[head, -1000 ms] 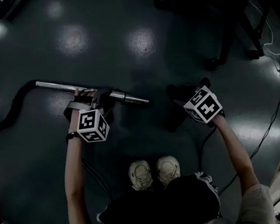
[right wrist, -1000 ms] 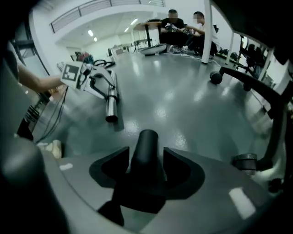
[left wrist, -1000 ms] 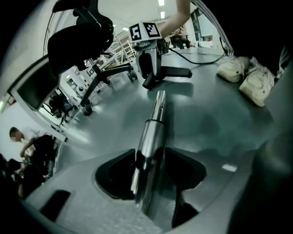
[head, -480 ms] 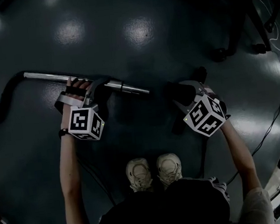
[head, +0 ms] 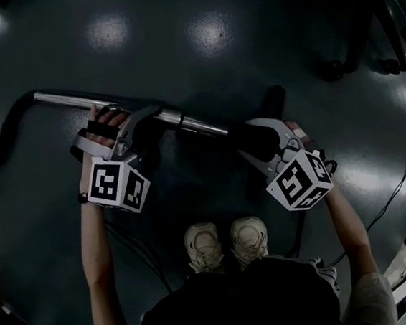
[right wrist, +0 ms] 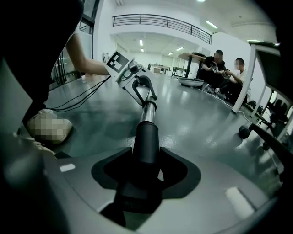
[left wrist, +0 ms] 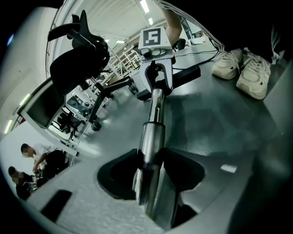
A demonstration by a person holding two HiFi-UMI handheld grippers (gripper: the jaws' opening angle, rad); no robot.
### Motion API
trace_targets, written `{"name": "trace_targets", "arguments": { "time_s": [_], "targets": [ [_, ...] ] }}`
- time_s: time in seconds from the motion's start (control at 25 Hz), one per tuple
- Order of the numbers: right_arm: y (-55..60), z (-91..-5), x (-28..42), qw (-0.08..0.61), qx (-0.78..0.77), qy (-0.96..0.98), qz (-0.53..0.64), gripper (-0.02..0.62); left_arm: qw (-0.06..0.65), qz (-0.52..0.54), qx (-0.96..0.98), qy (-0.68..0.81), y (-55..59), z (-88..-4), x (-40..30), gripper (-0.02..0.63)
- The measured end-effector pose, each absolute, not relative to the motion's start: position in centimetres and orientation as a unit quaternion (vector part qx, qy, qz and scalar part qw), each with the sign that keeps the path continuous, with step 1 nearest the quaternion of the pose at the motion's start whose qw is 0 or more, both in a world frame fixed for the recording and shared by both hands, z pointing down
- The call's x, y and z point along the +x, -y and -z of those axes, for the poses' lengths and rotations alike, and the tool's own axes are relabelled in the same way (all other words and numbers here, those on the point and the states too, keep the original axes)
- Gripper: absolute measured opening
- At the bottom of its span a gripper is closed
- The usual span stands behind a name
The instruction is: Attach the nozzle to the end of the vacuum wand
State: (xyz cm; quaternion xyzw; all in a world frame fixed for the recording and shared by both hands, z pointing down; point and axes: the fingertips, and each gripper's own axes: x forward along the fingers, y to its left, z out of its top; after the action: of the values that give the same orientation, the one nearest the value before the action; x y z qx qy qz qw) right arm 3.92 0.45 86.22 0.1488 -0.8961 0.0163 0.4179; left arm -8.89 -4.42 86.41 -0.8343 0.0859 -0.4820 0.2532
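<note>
Floor (head: 177, 53) open ahead | wand (head: 184, 118) tip at nozzle (head: 257, 139) mouth | chair base (head: 335, 71) upper-right

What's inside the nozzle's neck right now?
The metal end of the wand reaches the nozzle at its neck's mouth and seems to enter. The neck's black wall covers the tip, so how far it is in cannot be seen.

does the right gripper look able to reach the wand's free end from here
Probably yes: the right gripper, shut on the nozzle, has it lined up at the wand's free end, with nothing visible between them.
</note>
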Motion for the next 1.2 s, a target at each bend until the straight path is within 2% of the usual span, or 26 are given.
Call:
{"name": "trace_targets", "arguments": {
  "time_s": [0.24,0.56,0.96,1.08,1.2],
  "targets": [
    [-0.5,-85.4,3.5,0.414,0.170,0.893,-0.047,0.201,0.255,0.490,-0.829,-0.089,4.5,-86.2,-8.7,0.183],
    [-0.1,-85.3,1.6,0.480,0.165,0.862,0.006,0.201,0.245,0.480,-0.840,-0.072,3.8,-86.3,-7.6,0.186],
    [-0.4,-87.5,1.0,0.478,0.162,0.863,-0.019,0.202,0.217,0.467,-0.855,-0.069,2.6,-87.5,-6.4,0.190],
    [0.1,-87.3,1.2,0.452,0.177,0.873,-0.037,0.204,0.150,0.392,-0.902,-0.102,2.8,-85.8,-5.7,0.198],
    [0.7,-86.1,1.4,0.407,0.197,0.889,-0.073,0.219,0.080,0.265,-0.942,-0.190,4.7,-80.9,-6.0,0.106]
  ]
}}
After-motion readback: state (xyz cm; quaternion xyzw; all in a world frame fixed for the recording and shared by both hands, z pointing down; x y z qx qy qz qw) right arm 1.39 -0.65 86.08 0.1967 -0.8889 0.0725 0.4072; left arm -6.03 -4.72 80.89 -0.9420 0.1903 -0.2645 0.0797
